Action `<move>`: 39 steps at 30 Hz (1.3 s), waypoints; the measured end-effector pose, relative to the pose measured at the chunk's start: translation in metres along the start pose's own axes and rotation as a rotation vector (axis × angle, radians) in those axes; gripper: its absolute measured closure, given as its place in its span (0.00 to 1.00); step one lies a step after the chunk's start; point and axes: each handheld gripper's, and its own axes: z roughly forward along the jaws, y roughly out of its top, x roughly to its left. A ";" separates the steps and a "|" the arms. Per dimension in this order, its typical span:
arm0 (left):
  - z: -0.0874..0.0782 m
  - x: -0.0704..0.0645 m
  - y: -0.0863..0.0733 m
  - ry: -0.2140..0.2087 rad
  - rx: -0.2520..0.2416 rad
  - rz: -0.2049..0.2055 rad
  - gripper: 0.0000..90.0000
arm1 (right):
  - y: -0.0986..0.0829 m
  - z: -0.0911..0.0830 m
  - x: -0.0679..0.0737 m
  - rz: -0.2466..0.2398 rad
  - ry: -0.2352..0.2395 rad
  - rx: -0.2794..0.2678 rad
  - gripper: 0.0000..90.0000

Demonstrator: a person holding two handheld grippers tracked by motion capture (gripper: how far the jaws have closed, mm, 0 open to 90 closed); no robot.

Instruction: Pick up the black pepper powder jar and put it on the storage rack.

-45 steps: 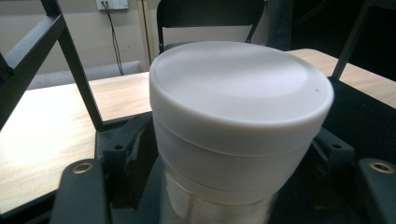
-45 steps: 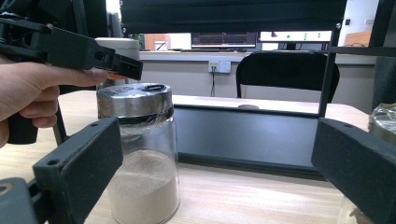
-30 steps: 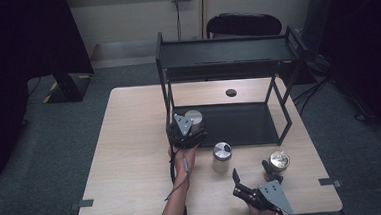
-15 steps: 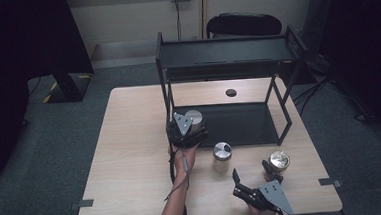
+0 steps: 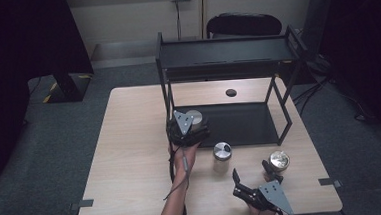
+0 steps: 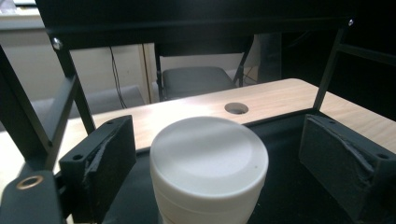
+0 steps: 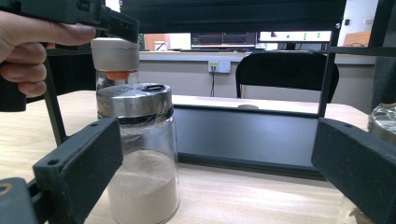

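White-capped jar (image 5: 194, 117) stands at the front left corner of the black shelf rack's (image 5: 225, 53) lower tray, at 12 o'clock from the left gripper (image 5: 190, 130).

High view: the person's left forearm (image 5: 176, 198) enters from 6 o'clock and runs straight up to the left gripper, whose grey plate covers part of the jar. The right gripper (image 5: 250, 176) rests near the table's (image 5: 131, 156) front edge at 5 o'clock, jaws spread and pointing to 12 o'clock. A metal-lidded glass jar (image 5: 222, 156) stands between the two grippers, and a gold-lidded jar (image 5: 279, 161) sits just beside the right gripper at 1 o'clock from it. Bare tabletop lies open to 9 o'clock of the left gripper; the rack's front left post stands close beside it. Against the pictures of a second and half a second ago, both grippers and all three jars keep the same places.

Left gripper view: the white cap (image 6: 208, 156) stands between the two black jaws, which are apart with a gap showing on each side; neither pad (image 6: 100, 163) touches it. A round hole (image 6: 236, 108) in the table lies beyond at 12 o'clock.

Right gripper view: the jaws stand wide apart and grip nothing. The metal-lidded glass jar (image 7: 140, 154), part filled with pale powder, rises at 11 o'clock, just by the left jaw. Beyond it appear the white-capped jar (image 7: 115, 56) and the person's fingers (image 7: 32, 46).
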 end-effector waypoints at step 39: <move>-0.027 0.010 -0.006 -0.014 -0.086 -0.019 0.02 | 0.000 0.000 0.001 -0.002 -0.003 0.001 0.01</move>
